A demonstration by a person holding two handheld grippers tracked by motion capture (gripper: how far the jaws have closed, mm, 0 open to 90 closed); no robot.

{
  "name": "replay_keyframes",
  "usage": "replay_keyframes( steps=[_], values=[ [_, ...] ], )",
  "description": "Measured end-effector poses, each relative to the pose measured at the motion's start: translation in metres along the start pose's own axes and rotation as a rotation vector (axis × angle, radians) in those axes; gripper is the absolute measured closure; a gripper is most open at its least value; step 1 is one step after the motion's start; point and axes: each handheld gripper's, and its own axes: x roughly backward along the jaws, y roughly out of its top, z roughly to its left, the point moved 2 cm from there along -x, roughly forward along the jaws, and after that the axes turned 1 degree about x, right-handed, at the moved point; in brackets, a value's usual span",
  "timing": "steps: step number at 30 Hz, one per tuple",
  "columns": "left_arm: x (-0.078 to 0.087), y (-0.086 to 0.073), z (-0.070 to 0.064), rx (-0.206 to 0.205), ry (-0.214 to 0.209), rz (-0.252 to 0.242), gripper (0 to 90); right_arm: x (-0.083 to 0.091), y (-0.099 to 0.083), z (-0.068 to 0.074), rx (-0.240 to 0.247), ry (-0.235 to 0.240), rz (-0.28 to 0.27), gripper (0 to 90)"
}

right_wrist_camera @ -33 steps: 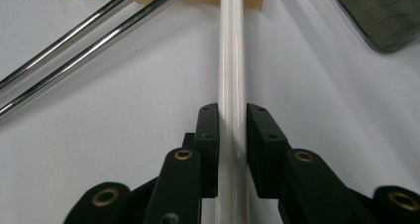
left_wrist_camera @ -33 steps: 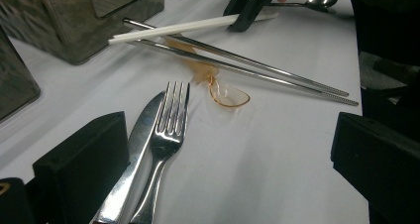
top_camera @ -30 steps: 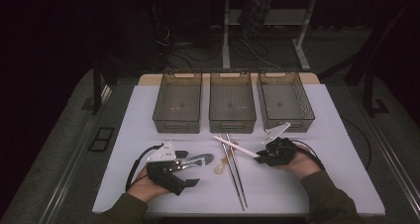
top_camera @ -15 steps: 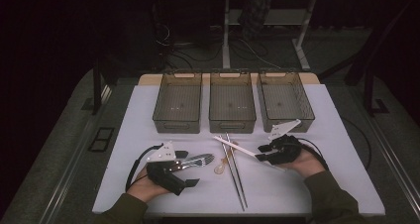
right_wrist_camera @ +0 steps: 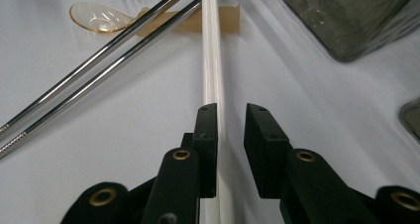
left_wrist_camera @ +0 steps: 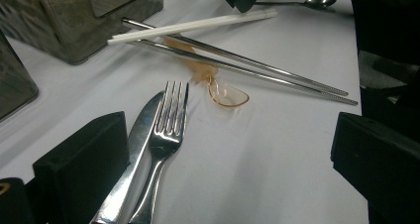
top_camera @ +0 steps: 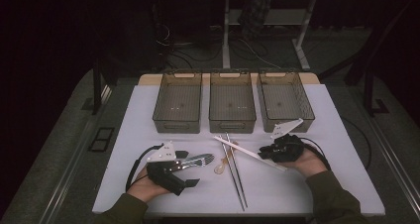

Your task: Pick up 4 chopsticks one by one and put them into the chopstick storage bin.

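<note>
Since the earlier pictures, the right tongs [top_camera: 265,153] are sitting a little lower and closer to the white chopsticks [top_camera: 247,152], while the left tongs [top_camera: 190,174] are keeping their place by the fork [top_camera: 197,160]. Those white chopsticks [right_wrist_camera: 212,60] are lying flat on the counter [top_camera: 317,184], crossing the metal chopsticks [top_camera: 235,169] and the amber plastic spoon [top_camera: 221,165], just in front of the middle bin [top_camera: 232,120]. In the right gripper view the tongs [right_wrist_camera: 231,116] are standing parted, with the white sticks running under the gap and against the left-hand jaw, so nothing is clamped yet; this looks like the lining-up before a pinch. The left tongs [left_wrist_camera: 228,149] are also gaping wide, with the fork [left_wrist_camera: 166,130] and knife [left_wrist_camera: 136,144] lying together beside one jaw, untouched. Farther out, three empty bins are waiting in a row at the counter's far side, the left bin [top_camera: 177,115] and right bin [top_camera: 285,110] flanking the middle one, presumably for sorting the cutlery.
</note>
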Motion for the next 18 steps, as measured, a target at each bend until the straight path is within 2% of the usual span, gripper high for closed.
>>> replay_keyframes(
  steps=[18],
  values=[
    [-0.0002,0.0000,-0.0002,0.001,-0.002,0.001,0.4,-0.0023,-0.0008,0.0002,0.004,0.002,0.019,78.2]
  ],
)
